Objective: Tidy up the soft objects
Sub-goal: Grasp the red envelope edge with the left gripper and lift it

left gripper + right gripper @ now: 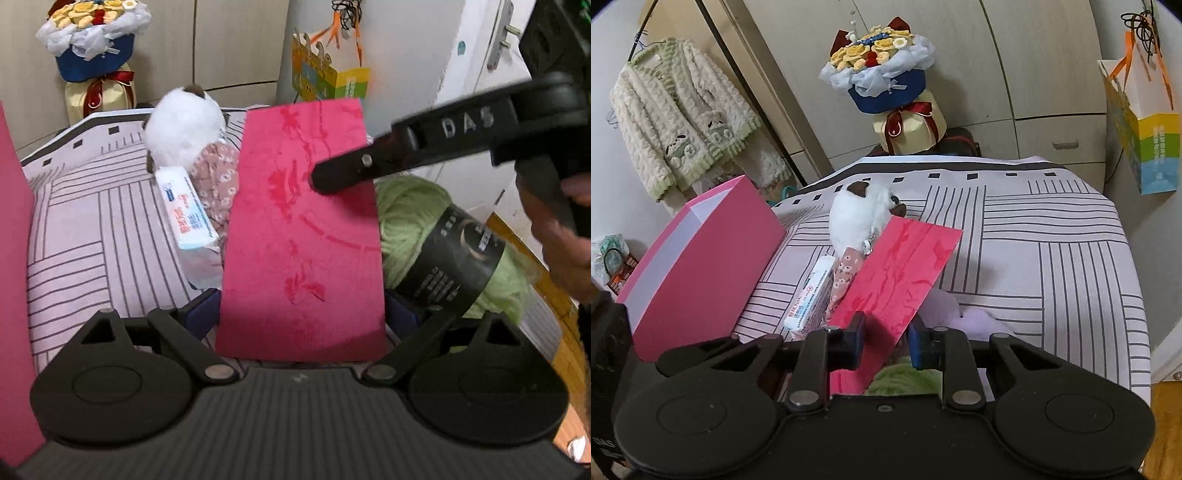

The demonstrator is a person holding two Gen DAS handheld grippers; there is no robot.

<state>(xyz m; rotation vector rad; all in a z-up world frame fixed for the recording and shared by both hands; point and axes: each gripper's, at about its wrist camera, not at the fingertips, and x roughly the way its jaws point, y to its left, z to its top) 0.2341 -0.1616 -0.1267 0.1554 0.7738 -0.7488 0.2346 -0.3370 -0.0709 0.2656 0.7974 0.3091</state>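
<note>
**Jaws on both sides of the red sheet**

Your left gripper (301, 314) has its jaws spread wide, one pad against each long edge of the sheet (295, 240), which stands tilted above the bed (1052, 258). Your right gripper (888, 343) has its jaws drawn close, with the sheet's right edge running between the pads. You cannot tell whether both pads press on it.

Going left to right, the box (701, 258) stands open at the bed's left edge. The tissue pack (188, 214) lies against the plush (181, 125). Both sit just left of the sheet. The yarn (406, 206) lies just right of it, partly hidden behind it.
</note>
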